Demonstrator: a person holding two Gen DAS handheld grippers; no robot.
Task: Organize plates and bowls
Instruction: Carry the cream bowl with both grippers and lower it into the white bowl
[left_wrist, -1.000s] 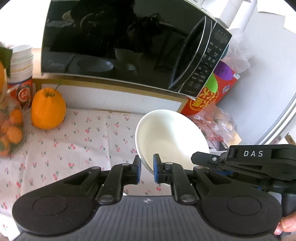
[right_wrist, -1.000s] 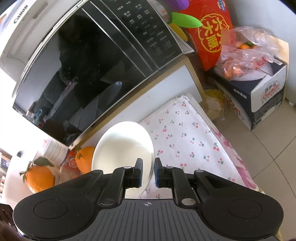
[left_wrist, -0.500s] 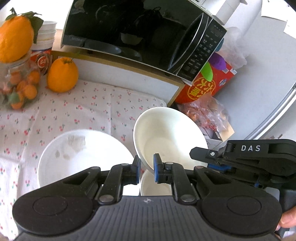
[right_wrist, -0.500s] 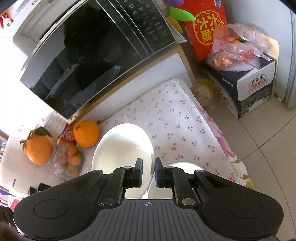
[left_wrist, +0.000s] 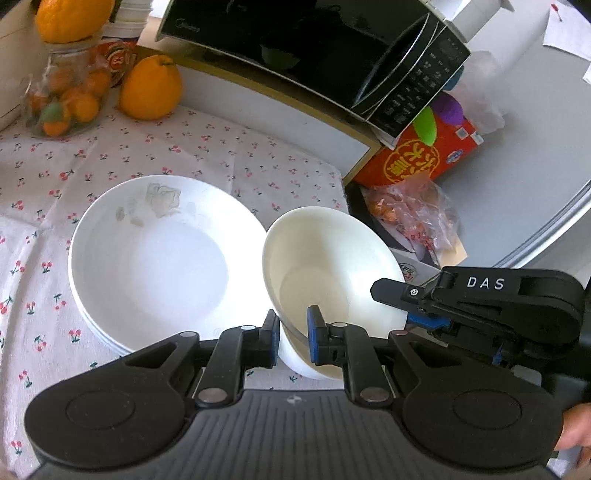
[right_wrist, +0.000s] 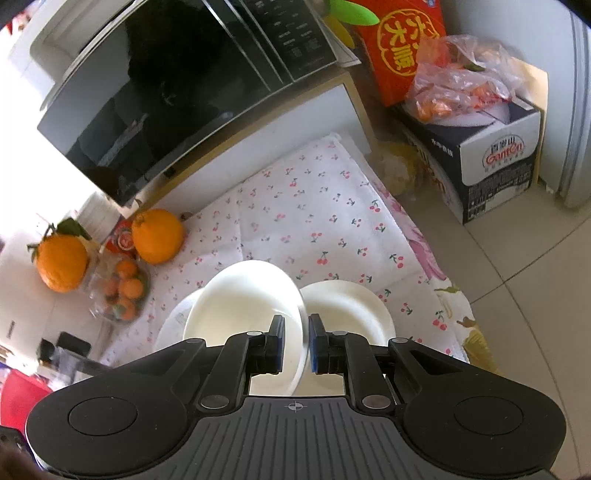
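Observation:
My left gripper (left_wrist: 292, 338) is shut on the rim of a white bowl (left_wrist: 328, 266), held tilted just above another white bowl (left_wrist: 299, 363) on the cherry-print cloth. A stack of white plates (left_wrist: 159, 254) lies to its left. My right gripper (right_wrist: 296, 343) is shut on the rim of a white plate (right_wrist: 243, 299), held above the plate stack (right_wrist: 170, 325). The bowls (right_wrist: 351, 302) show to its right. The right gripper's body (left_wrist: 491, 299) appears at the right of the left wrist view.
A black microwave (left_wrist: 314, 48) stands on a shelf behind the cloth. Oranges (left_wrist: 151, 88) and a jar of small fruit (left_wrist: 62, 99) sit at the back left. A red box (left_wrist: 417, 155), bagged fruit (left_wrist: 410, 210) and a carton (right_wrist: 491, 155) stand off the table's right edge.
Both grippers have pulled back and lowered toward the near table. The plate stack and the lower bowl have come into view beneath the held plate and bowl.

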